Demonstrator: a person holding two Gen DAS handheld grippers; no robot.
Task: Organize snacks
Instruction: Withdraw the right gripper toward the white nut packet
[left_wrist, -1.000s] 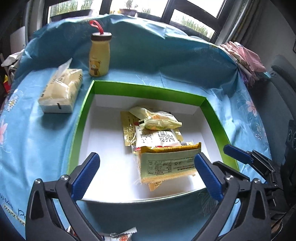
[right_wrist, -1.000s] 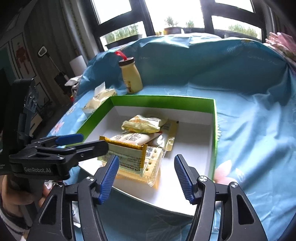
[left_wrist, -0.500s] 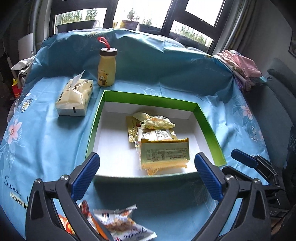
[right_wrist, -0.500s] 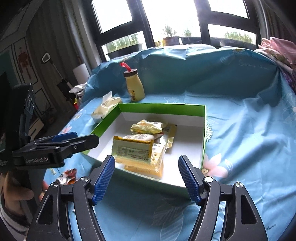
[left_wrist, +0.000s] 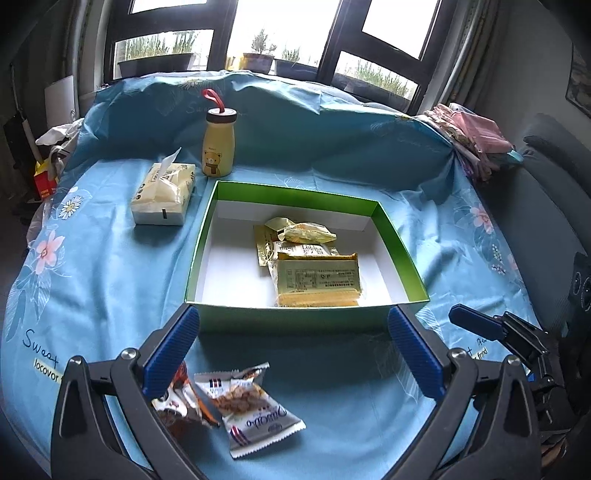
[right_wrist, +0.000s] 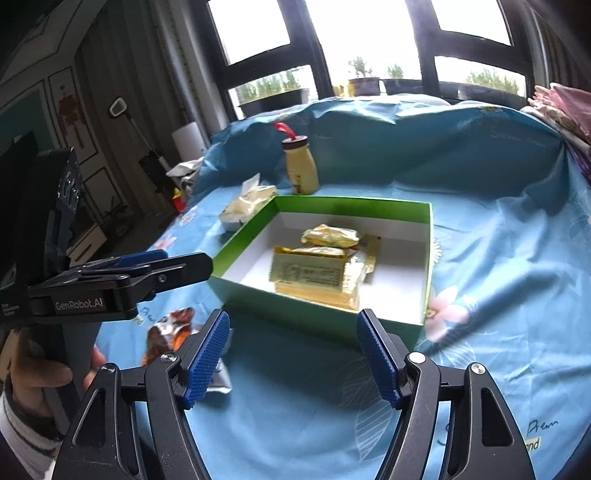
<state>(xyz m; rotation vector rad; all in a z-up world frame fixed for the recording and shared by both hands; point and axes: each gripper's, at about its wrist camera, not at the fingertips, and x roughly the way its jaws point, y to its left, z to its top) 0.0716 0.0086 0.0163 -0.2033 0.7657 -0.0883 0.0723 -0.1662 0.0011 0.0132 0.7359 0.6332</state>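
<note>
Both wrist views face the window, sharing the green box (left_wrist: 303, 321) (right_wrist: 314, 306)

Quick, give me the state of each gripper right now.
Left gripper: open, holding nothing.
Right gripper: open, holding nothing.

Bare white floor lies open along the left side of the green box (left_wrist: 201, 254); the stacked yellow packets (left_wrist: 314, 277) fill its middle, and loose snack packets (left_wrist: 243, 402) lie on the cloth before it
</note>
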